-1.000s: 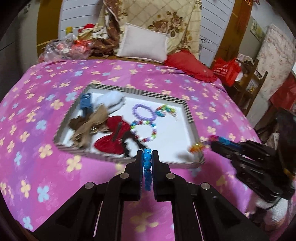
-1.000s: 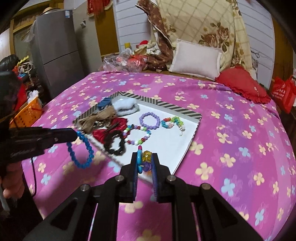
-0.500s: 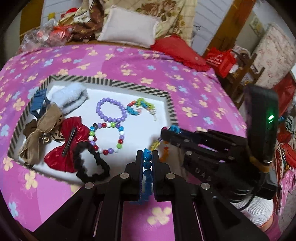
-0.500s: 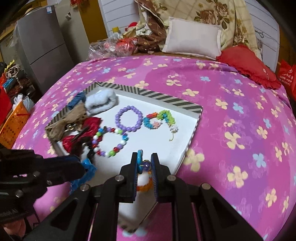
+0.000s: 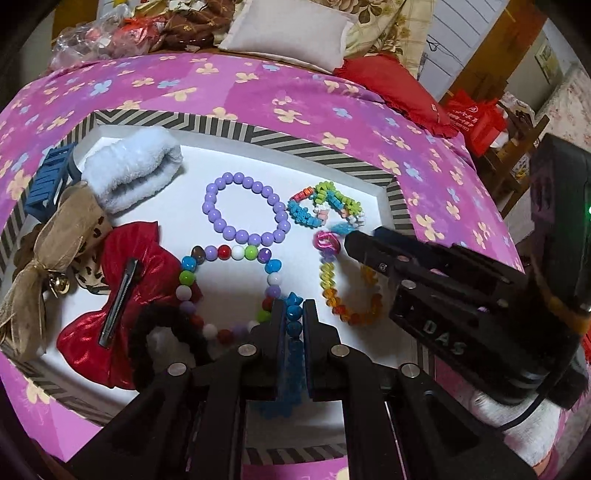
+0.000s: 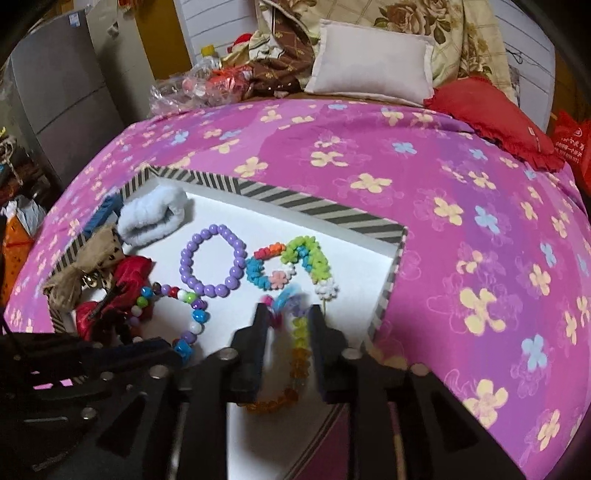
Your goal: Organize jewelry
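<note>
Right gripper (image 6: 284, 314) opening over rainbow bracelet (image 5: 345, 295) near tray's (image 5: 325, 146) right edge; left gripper (image 5: 294, 314), clenched on blue bracelet (image 5: 293, 321), risks snagging neighbouring beads on release.

A lived-in home bedroom: a bed (image 6: 424, 192) under a pink floral cover fills the scene, with a white pillow (image 6: 369, 62) at 12 o'clock, a red cushion (image 6: 491, 114) at 2 o'clock and a flowered quilt (image 6: 443, 26) heaped against the wall. A grey cabinet (image 6: 62, 99) stands at 10 o'clock beside household clutter; red bags (image 5: 472, 118) sit on a wooden shelf to the right.
</note>
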Tool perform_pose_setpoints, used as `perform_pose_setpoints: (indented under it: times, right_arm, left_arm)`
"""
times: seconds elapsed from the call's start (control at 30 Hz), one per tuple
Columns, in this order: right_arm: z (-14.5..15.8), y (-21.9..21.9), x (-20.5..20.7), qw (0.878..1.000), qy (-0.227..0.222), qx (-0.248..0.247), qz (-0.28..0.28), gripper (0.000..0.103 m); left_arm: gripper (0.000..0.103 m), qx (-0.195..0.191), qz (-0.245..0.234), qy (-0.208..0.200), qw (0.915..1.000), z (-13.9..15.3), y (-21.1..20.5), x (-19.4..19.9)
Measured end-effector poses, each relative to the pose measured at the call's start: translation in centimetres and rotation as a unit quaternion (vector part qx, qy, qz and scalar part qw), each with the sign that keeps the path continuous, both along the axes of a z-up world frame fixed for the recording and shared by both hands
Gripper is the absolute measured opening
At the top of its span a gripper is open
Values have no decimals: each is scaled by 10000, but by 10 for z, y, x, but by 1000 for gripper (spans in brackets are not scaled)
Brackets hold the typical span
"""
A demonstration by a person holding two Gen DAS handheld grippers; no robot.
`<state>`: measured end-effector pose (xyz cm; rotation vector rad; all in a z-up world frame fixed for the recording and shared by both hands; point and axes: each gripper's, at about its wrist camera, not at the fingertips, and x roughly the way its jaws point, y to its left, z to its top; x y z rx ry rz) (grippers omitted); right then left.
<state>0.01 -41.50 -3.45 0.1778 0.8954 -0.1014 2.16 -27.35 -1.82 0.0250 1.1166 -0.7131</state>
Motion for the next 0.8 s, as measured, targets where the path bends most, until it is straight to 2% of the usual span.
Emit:
perform_pose_setpoints:
  times: [0.03, 0.1, 0.17, 0.2, 0.33, 0.57, 0.67, 0.8]
  right_arm:
    - [4, -1, -4, 10000, -63, 15, -39, 38]
    - [12, -2, -13, 9998, -184, 77, -82, 40]
    - [20, 0, -21, 9996, -271, 66, -88, 42]
    - [24, 1, -28, 9994, -321, 51, -89, 43]
    - [41, 10, -58, 9986, -503, 31, -134, 55]
    - [51, 52, -103, 9973, -713, 145, -31, 60]
    - [51, 77, -113, 9968, -771, 205, 91, 62]
    - [50, 108, -120, 9962, -837, 195, 148, 64]
  left_arm:
    - [11, -35, -1, 34, 10000, 1, 2, 0]
    - [18, -126, -19, 125, 9998, 3, 6, 0]
    - [33, -212, -12, 116, 9997, 9, 13, -2]
    - [35, -246, 1, 80, 9997, 13, 18, -3]
    - [35, -275, 97, -83, 9995, 26, 39, -11]
    - [35, 136, 341, -965, 9947, 43, 78, -46]
    - [35, 326, 507, -1186, 9911, 45, 93, -57]
    - [35, 415, 742, -1260, 9884, 45, 115, -66]
